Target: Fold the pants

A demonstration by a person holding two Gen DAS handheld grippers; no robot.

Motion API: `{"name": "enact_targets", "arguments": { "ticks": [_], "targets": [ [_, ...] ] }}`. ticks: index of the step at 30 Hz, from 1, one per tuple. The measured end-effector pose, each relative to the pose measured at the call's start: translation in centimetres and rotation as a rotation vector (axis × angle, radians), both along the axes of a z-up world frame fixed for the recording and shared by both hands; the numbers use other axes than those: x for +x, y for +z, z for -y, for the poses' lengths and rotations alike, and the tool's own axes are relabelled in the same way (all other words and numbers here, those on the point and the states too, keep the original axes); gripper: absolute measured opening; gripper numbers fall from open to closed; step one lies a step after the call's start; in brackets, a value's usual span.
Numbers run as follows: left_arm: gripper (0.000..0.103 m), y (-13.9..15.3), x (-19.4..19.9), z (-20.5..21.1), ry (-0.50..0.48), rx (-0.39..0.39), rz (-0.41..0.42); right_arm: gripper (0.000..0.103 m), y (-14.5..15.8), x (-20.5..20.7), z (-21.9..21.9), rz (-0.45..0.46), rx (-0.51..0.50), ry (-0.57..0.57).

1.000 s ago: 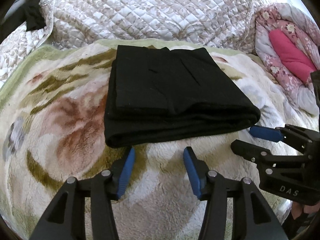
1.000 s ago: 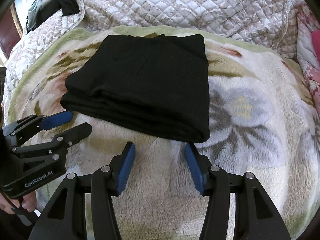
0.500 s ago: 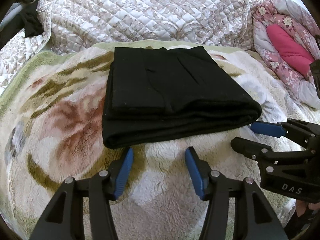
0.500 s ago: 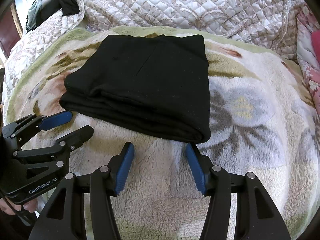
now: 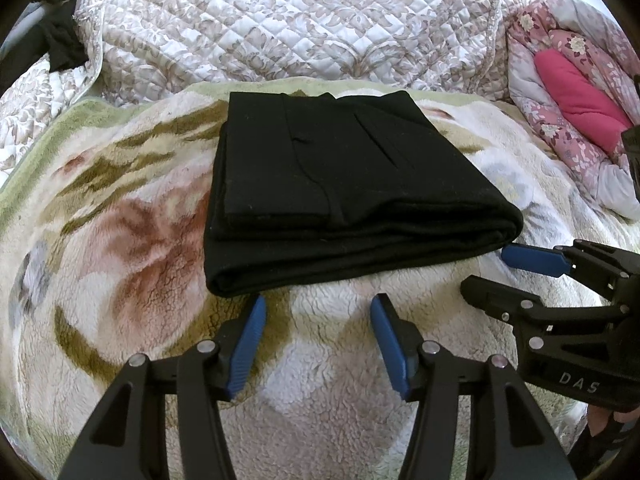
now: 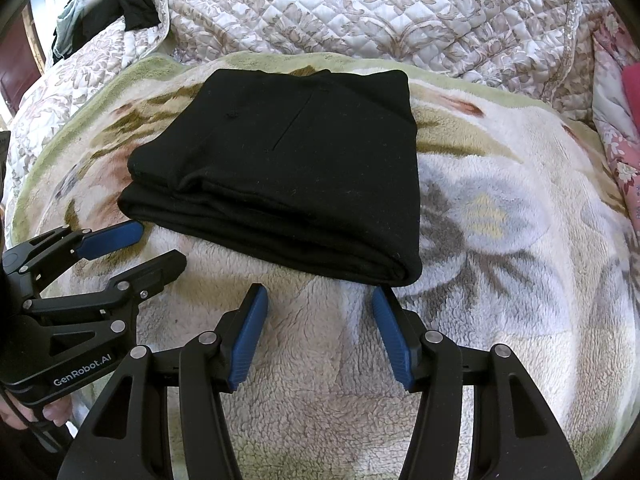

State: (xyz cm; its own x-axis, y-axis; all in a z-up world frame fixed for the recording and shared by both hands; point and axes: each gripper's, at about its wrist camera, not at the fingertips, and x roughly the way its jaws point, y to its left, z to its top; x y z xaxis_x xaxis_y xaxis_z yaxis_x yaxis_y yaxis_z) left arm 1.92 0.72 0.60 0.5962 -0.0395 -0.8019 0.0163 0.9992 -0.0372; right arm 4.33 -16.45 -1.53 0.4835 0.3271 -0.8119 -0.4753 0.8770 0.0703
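Note:
The black pants (image 5: 344, 188) lie folded in a thick, flat rectangle on the fleece floral blanket (image 5: 120, 240); they also show in the right wrist view (image 6: 288, 176). My left gripper (image 5: 318, 312) is open and empty, just short of the fold's near edge. My right gripper (image 6: 320, 300) is open and empty, just short of the fold's near right corner. The right gripper also shows at the right of the left wrist view (image 5: 492, 268), and the left gripper at the left of the right wrist view (image 6: 156, 244). Neither touches the pants.
A quilted beige bedspread (image 5: 280, 20) rises behind the blanket. A pink floral quilt with a pink pillow (image 5: 576, 96) lies at the far right. Dark clothes (image 6: 132, 0) hang at the far left. A hand (image 6: 24, 412) holds the left gripper.
Both grippers stay open and almost still; the left view has shifted slightly, the pants sitting a little lower and more to the left in it.

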Motion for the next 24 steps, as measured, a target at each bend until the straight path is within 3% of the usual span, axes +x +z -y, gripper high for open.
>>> {"name": "enact_targets", "arguments": {
  "ticks": [24],
  "targets": [
    [0.059, -0.03, 0.11, -0.22, 0.013, -0.003, -0.015, 0.056, 0.0, -0.01, 0.0, 0.001, -0.001, -0.001]
  ]
}}
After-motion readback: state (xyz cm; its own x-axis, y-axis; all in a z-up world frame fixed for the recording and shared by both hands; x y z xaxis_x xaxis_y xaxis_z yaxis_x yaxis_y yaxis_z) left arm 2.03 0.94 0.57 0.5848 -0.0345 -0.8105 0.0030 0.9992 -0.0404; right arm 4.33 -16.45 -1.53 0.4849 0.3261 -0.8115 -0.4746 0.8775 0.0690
